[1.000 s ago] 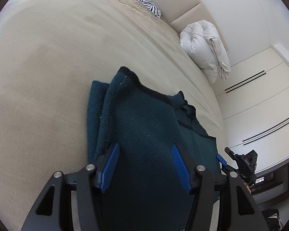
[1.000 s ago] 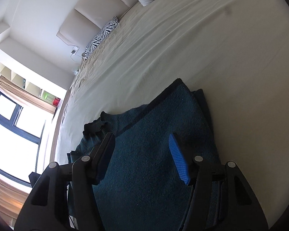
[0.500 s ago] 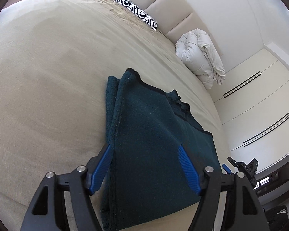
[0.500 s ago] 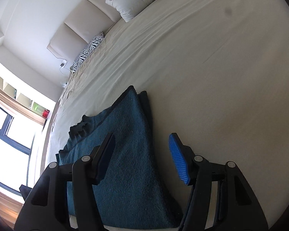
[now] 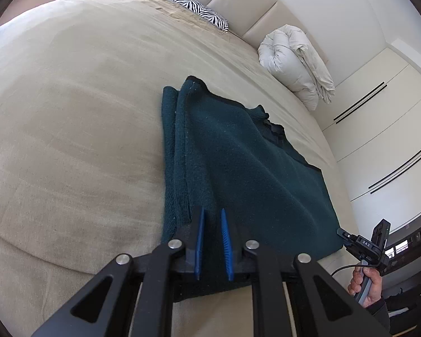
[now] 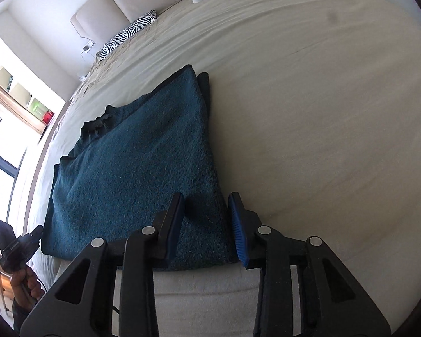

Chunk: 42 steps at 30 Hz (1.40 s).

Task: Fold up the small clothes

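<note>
In the left wrist view, the folded teal sweater (image 5: 238, 174) is seen lying on the beige bed (image 5: 70, 140); its near left edge is pinched by the left gripper (image 5: 212, 233), whose blue pads are drawn almost together on the cloth. In the right wrist view, the right gripper (image 6: 206, 219) is seen partly spread, straddling the sweater's (image 6: 137, 168) near right corner without gripping it.
</note>
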Motion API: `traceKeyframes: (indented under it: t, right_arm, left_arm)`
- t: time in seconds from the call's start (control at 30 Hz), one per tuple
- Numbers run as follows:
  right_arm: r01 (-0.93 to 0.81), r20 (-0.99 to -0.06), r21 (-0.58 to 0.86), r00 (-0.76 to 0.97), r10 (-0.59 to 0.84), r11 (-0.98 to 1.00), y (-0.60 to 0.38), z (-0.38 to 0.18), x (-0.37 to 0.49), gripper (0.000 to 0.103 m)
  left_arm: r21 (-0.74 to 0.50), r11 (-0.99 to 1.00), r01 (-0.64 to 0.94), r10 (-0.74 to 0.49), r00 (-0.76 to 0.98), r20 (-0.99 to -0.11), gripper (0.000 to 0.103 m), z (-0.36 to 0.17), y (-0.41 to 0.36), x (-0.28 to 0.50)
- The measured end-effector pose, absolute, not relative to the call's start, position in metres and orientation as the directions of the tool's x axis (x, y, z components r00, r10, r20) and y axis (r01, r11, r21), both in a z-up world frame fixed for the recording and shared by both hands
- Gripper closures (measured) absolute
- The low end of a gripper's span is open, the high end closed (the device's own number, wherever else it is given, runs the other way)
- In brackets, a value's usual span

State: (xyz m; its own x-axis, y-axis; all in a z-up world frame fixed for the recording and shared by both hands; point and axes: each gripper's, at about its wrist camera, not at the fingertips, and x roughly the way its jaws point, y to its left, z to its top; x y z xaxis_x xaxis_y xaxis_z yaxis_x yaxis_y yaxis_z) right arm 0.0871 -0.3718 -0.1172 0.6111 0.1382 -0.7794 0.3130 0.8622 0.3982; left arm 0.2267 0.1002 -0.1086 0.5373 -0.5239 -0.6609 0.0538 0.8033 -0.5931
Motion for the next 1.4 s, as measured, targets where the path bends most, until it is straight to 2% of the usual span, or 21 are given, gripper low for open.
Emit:
traceKeyframes:
  t: [0.07, 0.23, 0.5, 0.8, 0.97, 1.17, 1.4]
  right_arm:
    - [0.319, -0.785, 0.368, 0.61, 0.108, 0.873, -0.371, -0.113, 0.089, 0.087]
    - [0.322, -0.788, 0.333, 0.611, 0.074, 0.886, -0.37, -0.104, 0.091, 0.094]
    - [0.352, -0.795, 0.346, 0.602, 0.073, 0.87, -0.377, -0.111, 0.087, 0.095]
    - [0.329, -0.776, 0.344, 0.627, 0.069, 0.879, -0.374, -0.104, 0.08, 0.096]
    - [0.344, -0.799, 0.342, 0.596, 0.078, 0.875, -0.38, -0.117, 0.084, 0.096]
    - [0.339, -0.792, 0.363, 0.603, 0.096, 0.868, -0.383, -0.122, 0.082, 0.095]
    - [0.369, -0.786, 0.39, 0.611, 0.095, 0.844, -0.383, -0.119, 0.072, 0.096]
  left_arm:
    - [-0.584, 0.81, 0.053, -0.514, 0.542, -0.664, 0.096, -0.111, 0.101, 0.223]
    - [-0.584, 0.811, 0.047, -0.508, 0.552, -0.661, 0.098, -0.115, 0.106, 0.217]
    - [-0.641, 0.768, -0.002, -0.526, 0.568, -0.632, 0.098, -0.126, 0.124, 0.205]
    - [-0.65, 0.759, -0.035, -0.505, 0.599, -0.621, 0.098, -0.131, 0.133, 0.186]
    - [-0.656, 0.753, -0.043, -0.509, 0.593, -0.624, 0.098, -0.135, 0.133, 0.187]
    - [-0.696, 0.717, -0.026, -0.557, 0.579, -0.596, 0.094, -0.135, 0.137, 0.193]
    - [-0.657, 0.753, -0.03, -0.528, 0.569, -0.63, 0.095, -0.135, 0.13, 0.194]
